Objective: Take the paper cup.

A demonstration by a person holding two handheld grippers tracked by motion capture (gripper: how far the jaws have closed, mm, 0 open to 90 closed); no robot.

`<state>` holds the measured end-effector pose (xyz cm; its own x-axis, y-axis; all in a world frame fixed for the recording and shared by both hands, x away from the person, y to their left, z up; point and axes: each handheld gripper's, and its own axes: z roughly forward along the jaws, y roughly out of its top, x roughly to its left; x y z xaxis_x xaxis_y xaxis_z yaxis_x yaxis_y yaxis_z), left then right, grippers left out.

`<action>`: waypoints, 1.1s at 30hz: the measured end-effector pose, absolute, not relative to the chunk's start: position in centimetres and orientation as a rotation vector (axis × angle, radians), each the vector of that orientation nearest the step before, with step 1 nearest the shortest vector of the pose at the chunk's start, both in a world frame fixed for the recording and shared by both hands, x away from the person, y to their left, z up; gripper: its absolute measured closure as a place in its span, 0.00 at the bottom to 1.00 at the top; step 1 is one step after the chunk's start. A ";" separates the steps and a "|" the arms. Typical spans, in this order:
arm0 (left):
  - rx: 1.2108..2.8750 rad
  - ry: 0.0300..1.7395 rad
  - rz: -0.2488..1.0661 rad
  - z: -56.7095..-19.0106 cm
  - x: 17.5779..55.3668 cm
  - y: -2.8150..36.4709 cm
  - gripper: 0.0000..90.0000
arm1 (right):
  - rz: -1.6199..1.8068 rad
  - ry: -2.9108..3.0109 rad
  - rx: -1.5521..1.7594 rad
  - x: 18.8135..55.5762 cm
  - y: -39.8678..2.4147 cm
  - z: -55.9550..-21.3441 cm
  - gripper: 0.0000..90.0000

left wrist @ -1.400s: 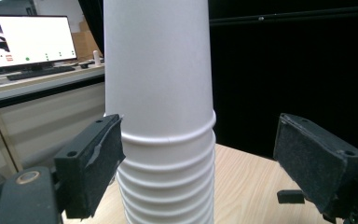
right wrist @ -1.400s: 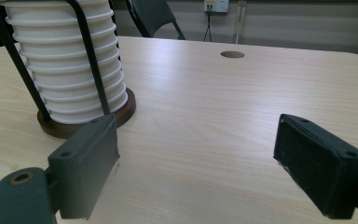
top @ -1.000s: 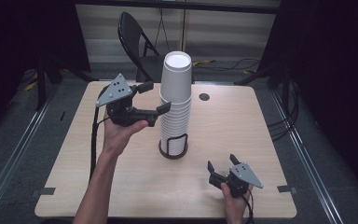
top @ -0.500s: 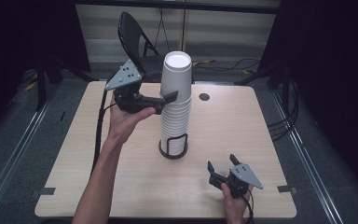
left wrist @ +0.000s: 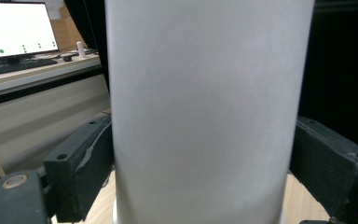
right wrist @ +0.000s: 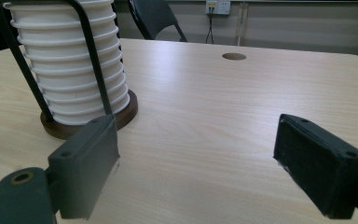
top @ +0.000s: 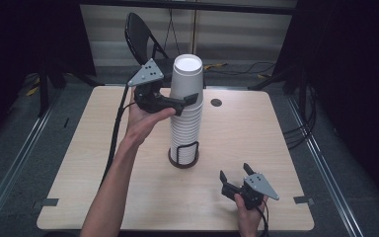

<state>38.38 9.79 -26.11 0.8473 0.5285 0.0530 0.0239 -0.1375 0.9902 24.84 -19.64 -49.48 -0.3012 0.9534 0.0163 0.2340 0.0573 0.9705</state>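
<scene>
A tall stack of white paper cups (top: 185, 106) stands mid-bench in a black wire holder (top: 183, 154). The left claw (top: 190, 101) brackets the light, crushable top cup's wall, grip uncertain; the right claw (top: 237, 177) rests open, near right.

You have a pale wooden bench (top: 94, 148) under the work, with a round cable hole (top: 216, 102) in its far half, right of centre; the right gripper view shows that hole (right wrist: 234, 56) as a dark oval on the wood grain. Behind the far edge stands a black folding chair (top: 140, 34), its seat back tilted. Cables (top: 256, 69) trail over the grey floor beyond the bench. In the left gripper view you can see a lit monitor (left wrist: 16, 29) on a side desk, with a keyboard (left wrist: 14, 66) lying just before it.
</scene>
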 end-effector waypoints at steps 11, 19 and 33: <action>1.711 0.455 0.450 -26.3 39.3 8.7 0.11 | 1.291 1.630 1.211 24.9 -19.7 -49.5 0.15; 1.713 0.456 0.472 -26.0 39.2 8.6 0.13 | 1.296 1.632 1.212 24.8 -19.7 -49.5 0.15; 1.672 0.442 0.493 -24.9 38.9 8.9 0.13 | 1.301 1.624 1.216 24.8 -19.7 -49.5 0.15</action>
<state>38.86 8.89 -24.90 0.8336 0.5475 0.0731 0.0128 -0.1514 0.9884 24.80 -19.73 -49.48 -0.3006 0.9534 0.0251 0.2326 0.0478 0.9714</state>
